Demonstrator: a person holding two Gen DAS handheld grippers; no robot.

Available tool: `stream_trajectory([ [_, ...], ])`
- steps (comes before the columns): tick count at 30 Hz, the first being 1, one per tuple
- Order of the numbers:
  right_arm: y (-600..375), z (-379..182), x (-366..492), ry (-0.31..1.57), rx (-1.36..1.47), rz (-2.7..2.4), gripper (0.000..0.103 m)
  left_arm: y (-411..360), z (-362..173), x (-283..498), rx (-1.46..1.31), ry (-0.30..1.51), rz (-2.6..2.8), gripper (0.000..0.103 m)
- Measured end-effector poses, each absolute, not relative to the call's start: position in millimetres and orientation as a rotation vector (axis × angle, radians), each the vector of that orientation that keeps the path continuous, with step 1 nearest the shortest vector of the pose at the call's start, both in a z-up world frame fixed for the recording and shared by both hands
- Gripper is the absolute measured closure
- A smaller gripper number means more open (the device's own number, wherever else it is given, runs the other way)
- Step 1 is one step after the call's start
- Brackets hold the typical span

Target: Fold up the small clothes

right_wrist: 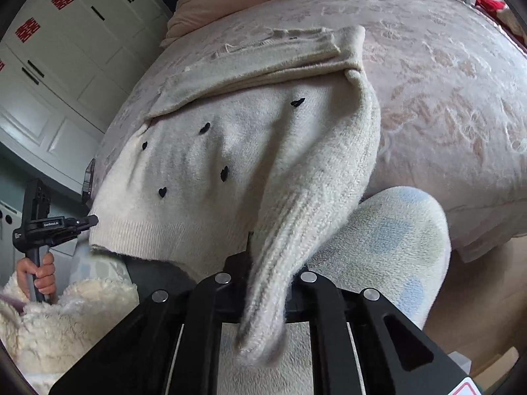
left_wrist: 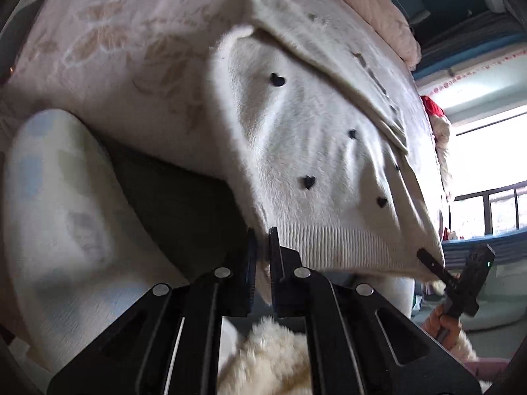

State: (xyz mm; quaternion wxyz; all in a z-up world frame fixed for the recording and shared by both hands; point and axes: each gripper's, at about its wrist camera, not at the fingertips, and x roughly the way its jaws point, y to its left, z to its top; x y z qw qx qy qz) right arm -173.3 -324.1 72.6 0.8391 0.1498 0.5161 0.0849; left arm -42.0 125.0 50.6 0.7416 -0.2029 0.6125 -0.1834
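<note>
Nearest the left wrist lens, at six o'clock, the left gripper (left_wrist: 262, 240) has its jaws drawn narrow on the ribbed hem corner of the cream sweater (left_wrist: 296, 151), with knit pinched between the two pads. A fluffy cream sleeve (left_wrist: 270, 352) shows below the jaws. At eight o'clock lies a pale patterned pillow (left_wrist: 66, 204), with a dark cloth (left_wrist: 178, 197) between it and the sweater.

Nearest the right wrist lens, at six o'clock, the right gripper (right_wrist: 263, 263) is clamped on a ribbed sleeve of the sweater (right_wrist: 230, 164); the cuff hangs down over the gripper body toward the camera. The right finger is hidden by the knit.

At mid-distance the sweater, dotted with small black hearts (right_wrist: 162, 192), is lifted at its lower edge, its upper part resting on the bedspread (right_wrist: 444, 82). A folded beige garment (right_wrist: 263, 62) lies across the sweater's far end at twelve o'clock.

In the right wrist view the left hand (right_wrist: 38, 276) grips its handle at eight o'clock.

Farthest off, white cabinets (right_wrist: 66, 49) stand at ten o'clock in the right view; a bright window (left_wrist: 487, 151) sits at three o'clock in the left view
</note>
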Motion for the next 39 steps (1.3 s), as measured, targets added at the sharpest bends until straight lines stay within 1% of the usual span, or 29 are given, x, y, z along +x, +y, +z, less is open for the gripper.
stream_trajectory([
  [4, -324, 89, -192, 1.112, 0.281, 0.203, 0.094, 143, 91, -62, -0.352, 1.305, -0.420, 0.099],
  [9, -315, 84, -231, 1.211, 0.281, 0.241, 0.094, 164, 112, -95, -0.360, 1.327, -0.449, 0.099],
  [11, -315, 86, -244, 1.222, 0.309, 0.248, 0.094, 164, 117, -111, -0.372, 1.349, -0.462, 0.099],
  [13, -320, 97, -246, 1.182, 0.363, 0.245, 0.094, 166, 125, -119, -0.398, 1.350, -0.463, 0.099],
  [16, -343, 130, -216, 1.020, 0.463, 0.223, 0.094, 164, 152, -102, -0.417, 1.257, -0.463, 0.099],
  [18, -363, 147, -183, 0.915, 0.529, 0.198, 0.093, 159, 170, -64, -0.427, 1.174, -0.467, 0.099],
  [21, -387, 149, -120, 0.833, 0.619, 0.152, 0.093, 145, 179, 1, -0.421, 1.087, -0.451, 0.099],
  [24, -405, 119, -57, 0.822, 0.706, 0.101, 0.092, 129, 162, 66, -0.439, 1.054, -0.396, 0.100],
  [25, -411, 100, -34, 0.836, 0.759, 0.094, 0.092, 124, 151, 87, -0.435, 1.046, -0.363, 0.103],
  [30, -424, 22, 36, 0.913, 0.901, -0.020, 0.087, 108, 77, 171, -0.409, 1.086, -0.217, 0.103],
  [33, -423, 7, 54, 0.943, 0.931, -0.057, 0.084, 103, 40, 202, -0.428, 1.147, -0.217, 0.103],
  [35, -422, 12, 56, 0.917, 0.945, -0.033, 0.076, 98, 32, 205, -0.496, 1.201, -0.304, 0.103],
  [36, -422, 16, 55, 0.903, 0.943, -0.025, 0.064, 94, 34, 201, -0.494, 1.201, -0.340, 0.101],
  [37, -422, 18, 52, 0.887, 0.933, -0.029, 0.049, 90, 38, 195, -0.472, 1.205, -0.374, 0.092],
  [38, -420, 21, 48, 0.871, 0.912, -0.039, 0.044, 82, 39, 190, -0.431, 1.217, -0.415, 0.083],
  [39, -418, 23, 45, 0.867, 0.886, -0.046, 0.042, 75, 39, 184, -0.402, 1.225, -0.428, 0.059],
])
